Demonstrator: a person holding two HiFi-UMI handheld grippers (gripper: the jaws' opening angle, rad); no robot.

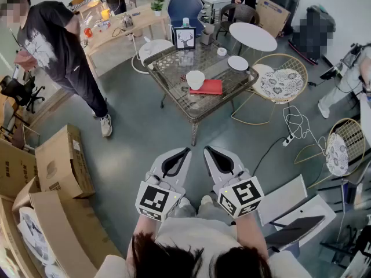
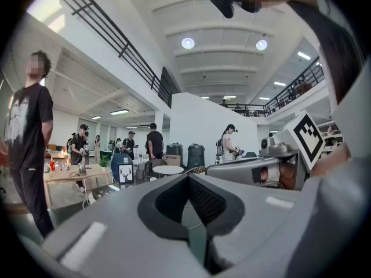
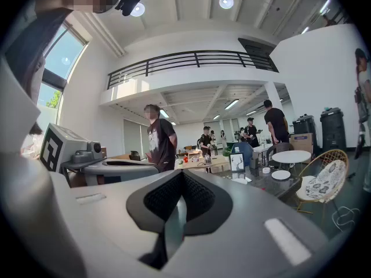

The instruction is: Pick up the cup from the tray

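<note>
A white cup (image 1: 195, 79) stands on a red tray (image 1: 210, 87) on a low glass-topped wicker table (image 1: 174, 59), well ahead of me across the grey floor. My left gripper (image 1: 185, 151) and right gripper (image 1: 207, 150) are held side by side close to my body, pointing toward the table and far short of it. Both are shut with nothing in them; in the left gripper view (image 2: 189, 181) and the right gripper view (image 3: 181, 178) the jaws meet. The cup cannot be made out in either gripper view.
A person in a black T-shirt (image 1: 58, 51) stands left of the table. Cardboard boxes (image 1: 61, 164) pile up at my left. Wire chairs (image 1: 281, 83) (image 1: 345, 146) and a power strip with cable (image 1: 288, 139) lie to the right. A plate (image 1: 237, 62) and a deer picture frame (image 1: 184, 38) share the table.
</note>
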